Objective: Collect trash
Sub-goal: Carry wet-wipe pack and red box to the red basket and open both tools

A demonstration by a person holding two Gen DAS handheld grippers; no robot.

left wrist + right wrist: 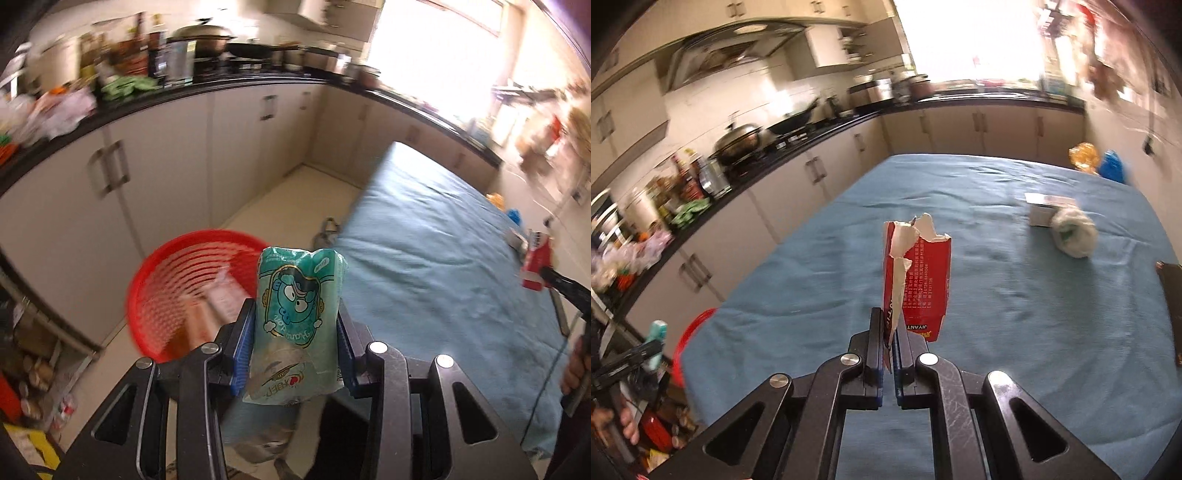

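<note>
The green snack bag [299, 317] is being squeezed by the left gripper [295, 332] near the red basket [166, 295], ready to drop in. The right gripper [889, 343] is pinching a torn red box [919, 280] above the blue table [1034, 314], lifting it away.

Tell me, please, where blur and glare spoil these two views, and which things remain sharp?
Left wrist view: the window is blown out, the red basket and countertop clutter are motion-smeared, the teal packet stays sharp. Right wrist view: the window glares white, the white wad is blurred, the torn red box stays crisp; both views bend straight lines.
</note>
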